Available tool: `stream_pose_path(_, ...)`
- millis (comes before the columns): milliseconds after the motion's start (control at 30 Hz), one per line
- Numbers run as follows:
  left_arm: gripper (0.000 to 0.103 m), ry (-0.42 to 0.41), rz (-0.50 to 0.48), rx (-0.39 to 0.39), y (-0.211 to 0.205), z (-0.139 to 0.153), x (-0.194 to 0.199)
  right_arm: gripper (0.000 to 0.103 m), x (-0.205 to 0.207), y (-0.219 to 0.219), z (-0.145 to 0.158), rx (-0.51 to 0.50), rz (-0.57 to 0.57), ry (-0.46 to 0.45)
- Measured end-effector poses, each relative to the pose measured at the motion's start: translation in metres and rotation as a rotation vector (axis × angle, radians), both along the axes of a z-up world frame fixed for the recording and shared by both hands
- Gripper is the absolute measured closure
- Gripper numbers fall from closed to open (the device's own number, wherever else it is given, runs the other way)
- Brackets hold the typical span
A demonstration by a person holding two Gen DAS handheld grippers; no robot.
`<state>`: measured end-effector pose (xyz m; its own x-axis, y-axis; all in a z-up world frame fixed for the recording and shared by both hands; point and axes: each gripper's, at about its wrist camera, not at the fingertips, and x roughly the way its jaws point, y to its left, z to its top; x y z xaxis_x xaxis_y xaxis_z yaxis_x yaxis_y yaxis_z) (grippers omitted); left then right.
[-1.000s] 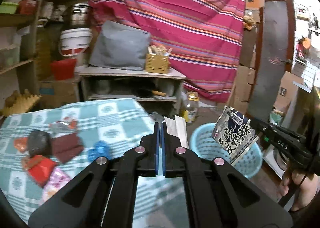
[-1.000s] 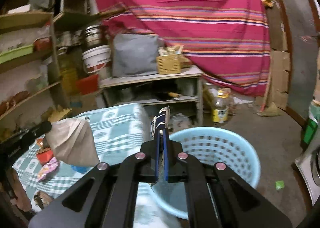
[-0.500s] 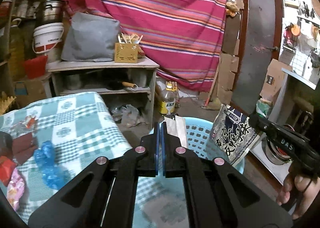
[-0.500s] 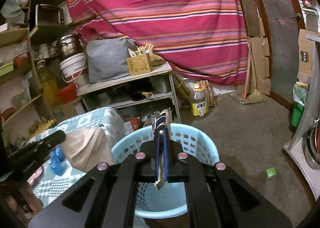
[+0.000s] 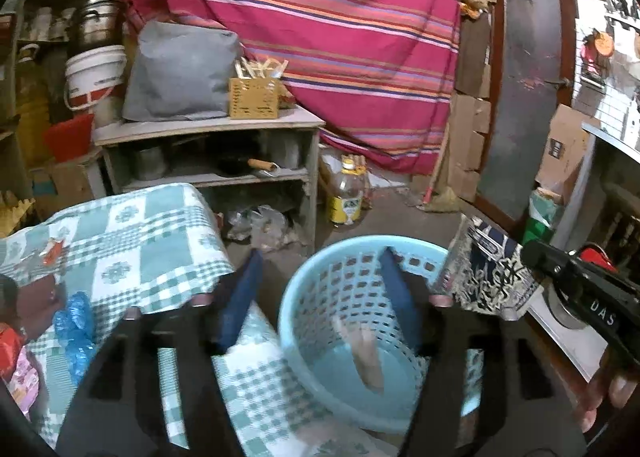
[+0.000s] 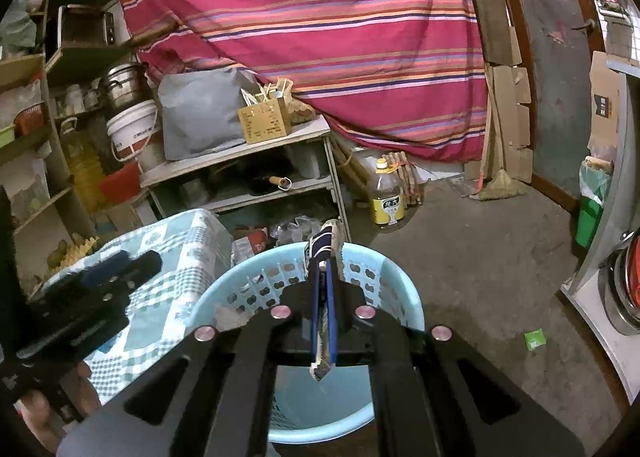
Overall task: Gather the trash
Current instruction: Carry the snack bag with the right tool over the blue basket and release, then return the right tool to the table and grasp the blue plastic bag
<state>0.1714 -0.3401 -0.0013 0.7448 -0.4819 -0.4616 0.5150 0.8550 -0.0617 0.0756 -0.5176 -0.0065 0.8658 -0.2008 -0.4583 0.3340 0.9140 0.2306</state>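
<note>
Pale blue plastic, pierced with holes, fills the middle of both my views: the laundry basket (image 5: 320,297) stands on the concrete floor, just beside the table (image 5: 132,233) with its green-and-white checked cloth. Behind it I see a wooden shelf unit (image 5: 208,129) carrying a grey cushion (image 5: 180,73) and a small yellow crate (image 5: 254,99); a yellow-labelled oil bottle (image 6: 388,197) stands on the floor at its foot, and a striped red curtain (image 6: 320,37) hangs across the back. Nothing stands between my hand-held grippers and the basket's mouth.

My left hand-held gripper (image 5: 320,289) has just been opening; its jaws stand wide apart over the basket with nothing between them. Inside the basket a pale, blurred piece of paper trash (image 5: 366,353) shows against the wall and floor; I cannot tell whether it has landed.

My right hand-held gripper (image 6: 324,293) is clenched on a dark blue-and-white printed wrapper (image 6: 324,245), held upright over the basket's rim.

On the table more trash remains: a crumpled blue plastic bag (image 5: 74,321), a red packet (image 5: 8,345) and a pink wrapper (image 5: 24,381).
</note>
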Motion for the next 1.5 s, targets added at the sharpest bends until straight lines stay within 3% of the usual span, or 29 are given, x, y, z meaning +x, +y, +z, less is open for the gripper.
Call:
stream_pose_path(200, 0.015, -0.041, 0.061, 0.009, 0.017, 0.008, -0.005, 0.099, 0.005, 0.002, -0.002, -0.003, -0.003, 0.009)
stream_pose_path(400, 0.006, -0.094, 0.094, 0.031, 0.034, 0.019, -0.014, 0.096, 0.017, 0.007, -0.006, -0.018, -0.009, 0.03)
stream_pose_path(467, 0.006, -0.093, 0.099, 0.029, 0.04, 0.022, -0.016, 0.08, 0.021, 0.011, -0.008, -0.034, -0.024, 0.048)
stream_pose_path(500, 0.006, -0.09, 0.101, 0.027, 0.044, 0.023, -0.016, 0.055, 0.022, 0.012, -0.008, -0.041, -0.027, 0.051)
stream_pose_path(533, 0.006, -0.088, 0.105, 0.023, 0.049, 0.025, -0.018, 0.042, 0.021, 0.014, -0.008, -0.052, -0.033, 0.047)
stream_pose_path(800, 0.006, -0.112, 0.165, -0.012, 0.106, 0.047, -0.036, 0.039, 0.003, 0.04, 0.006, -0.106, -0.012, 0.013)
stream_pose_path(900, 0.005, -0.12, 0.203, -0.016, 0.134, 0.054, -0.045, 0.026, -0.007, 0.058, 0.014, -0.134, 0.015, -0.021)
stream_pose_path(1067, 0.005, -0.116, 0.271, -0.001, 0.184, 0.052, -0.058, 0.023, -0.014, 0.1, 0.02, -0.18, 0.076, -0.051)
stream_pose_path(1233, 0.005, -0.088, 0.335, 0.023, 0.225, 0.03, -0.07, 0.015, -0.017, 0.141, 0.007, -0.186, 0.148, -0.049)
stream_pose_path(1500, 0.005, -0.008, 0.385, 0.033, 0.258, -0.028, -0.083, 0.015, -0.019, 0.188, -0.018, -0.263, 0.188, -0.043)
